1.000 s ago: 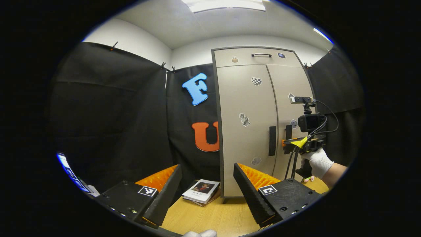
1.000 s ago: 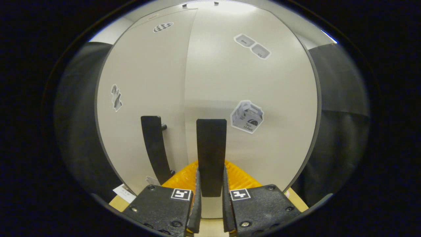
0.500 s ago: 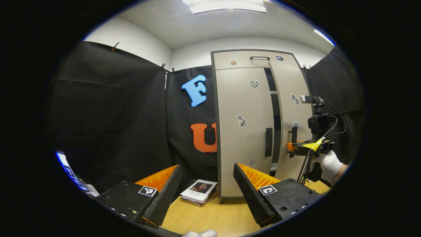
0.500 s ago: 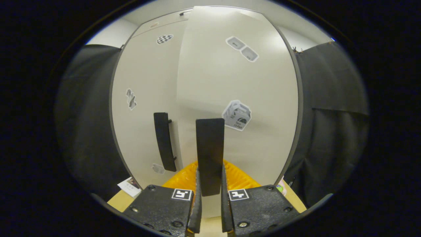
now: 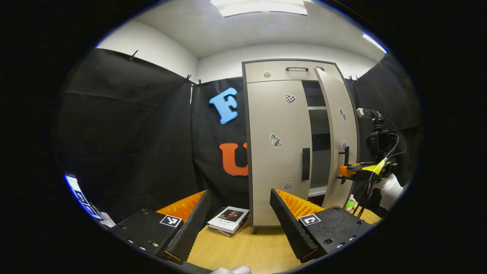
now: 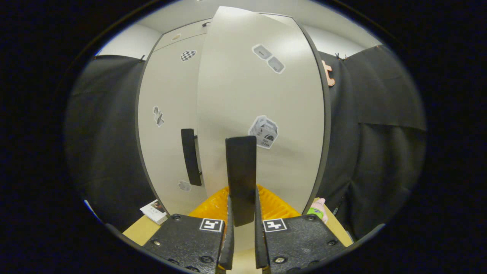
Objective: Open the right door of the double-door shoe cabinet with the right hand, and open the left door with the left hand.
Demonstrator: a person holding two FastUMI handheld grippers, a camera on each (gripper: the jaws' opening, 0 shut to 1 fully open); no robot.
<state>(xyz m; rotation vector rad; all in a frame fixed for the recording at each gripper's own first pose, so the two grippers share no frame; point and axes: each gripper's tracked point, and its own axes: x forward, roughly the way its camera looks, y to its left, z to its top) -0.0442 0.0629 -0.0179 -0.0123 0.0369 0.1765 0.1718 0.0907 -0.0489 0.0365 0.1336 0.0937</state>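
Shoe cabinet (image 5: 281, 72) stands on a wooden tabletop (image 5: 247, 251) at the far side, against the black booth cloth. Its right door (image 6: 262, 114) is swung partly open – dark interior with a shelf (image 5: 317, 108) shows in the gap in the left gripper view. Left door (image 5: 274, 152) is closed, its black vertical handle (image 5: 306, 164) untouched near the door's right edge.

Right gripper (image 6: 241, 228) is clamped on the right door's black handle (image 6: 241, 179) – both fingers press its sides, the handle running upright between them. In the left gripper view that same gripper shows far right at the door edge, held by a white-gloved hand (image 5: 389, 186), cables hanging from it.

Left gripper (image 5: 239, 213) hangs well short of the cabinet, fingers wide apart, nothing between them.

A small stack of books (image 5: 228, 220) lies on the table just left of the cabinet's base. A small green-and-pink toy (image 6: 319, 207) sits on the table near the open door's lower right. Stickers dot both doors; a drawer front with a thin handle (image 5: 296, 69) tops the cabinet.
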